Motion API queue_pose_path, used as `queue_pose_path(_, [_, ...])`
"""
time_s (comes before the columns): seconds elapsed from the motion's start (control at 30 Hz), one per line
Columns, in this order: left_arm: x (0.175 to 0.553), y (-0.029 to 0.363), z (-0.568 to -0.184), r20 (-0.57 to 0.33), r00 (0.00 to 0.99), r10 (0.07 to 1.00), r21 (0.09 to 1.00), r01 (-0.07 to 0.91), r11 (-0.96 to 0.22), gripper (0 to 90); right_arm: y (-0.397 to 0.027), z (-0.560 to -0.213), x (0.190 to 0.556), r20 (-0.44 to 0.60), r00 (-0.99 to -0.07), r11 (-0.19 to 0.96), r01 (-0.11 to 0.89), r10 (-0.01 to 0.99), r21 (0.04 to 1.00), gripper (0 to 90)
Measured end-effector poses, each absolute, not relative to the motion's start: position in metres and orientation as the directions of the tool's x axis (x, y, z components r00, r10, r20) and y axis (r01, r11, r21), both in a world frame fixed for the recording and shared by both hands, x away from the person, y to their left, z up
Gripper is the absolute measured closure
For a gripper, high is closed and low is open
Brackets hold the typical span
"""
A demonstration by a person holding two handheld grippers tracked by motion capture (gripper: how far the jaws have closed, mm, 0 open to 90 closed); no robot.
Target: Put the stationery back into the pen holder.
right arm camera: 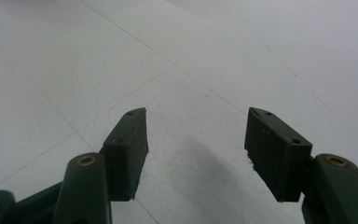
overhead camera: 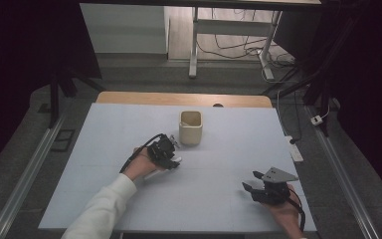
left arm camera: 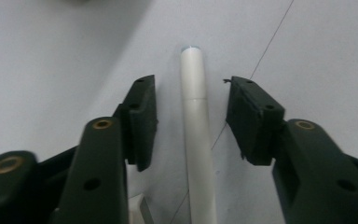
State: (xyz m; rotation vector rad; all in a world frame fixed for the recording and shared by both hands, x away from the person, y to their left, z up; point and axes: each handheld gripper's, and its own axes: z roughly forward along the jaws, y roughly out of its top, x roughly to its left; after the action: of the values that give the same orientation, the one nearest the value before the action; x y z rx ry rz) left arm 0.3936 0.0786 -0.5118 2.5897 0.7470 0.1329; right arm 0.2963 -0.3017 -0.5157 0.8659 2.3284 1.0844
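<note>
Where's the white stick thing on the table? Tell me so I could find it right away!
Start at the pale blue table and find the beige cup standing near its middle. Just in front and to the left of the cup, the left gripper is lowered over a marker lying flat between its open jaws, untouched by either. It is the only slim white tube there.
</note>
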Motion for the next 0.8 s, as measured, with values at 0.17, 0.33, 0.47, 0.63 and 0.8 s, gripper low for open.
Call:
queue_pose_path(0.17, [0.3938,0.0775,-0.5121,-0.035,0.854,0.519,0.434,0.481,-0.762,63.1,-0.3013,-0.5161,0.2963,-0.118,-0.711,0.500,0.356,0.693,0.789,38.6])
queue_pose_path(0.33, [0.3936,0.0754,-0.5116,-0.038,0.858,0.512,0.426,0.477,-0.769,71.9,-0.3016,-0.5159,0.2964,-0.116,-0.714,0.500,0.355,0.690,0.790,38.6])
queue_pose_path(0.47, [0.3927,0.0736,-0.5113,-0.042,0.848,0.528,0.418,0.495,-0.762,77.0,-0.3010,-0.5164,0.2966,-0.117,-0.716,0.501,0.353,0.689,0.790,38.6])
queue_pose_path(0.63, [0.3930,0.0731,-0.5109,-0.053,0.837,0.545,0.413,0.515,-0.751,77.5,-0.3007,-0.5164,0.2964,-0.118,-0.716,0.503,0.353,0.688,0.789,38.6])
queue_pose_path(0.8, [0.3939,0.0741,-0.5110,-0.068,0.830,0.553,0.417,0.527,-0.740,77.6,-0.3011,-0.5162,0.2964,-0.118,-0.714,0.501,0.354,0.690,0.789,38.6])
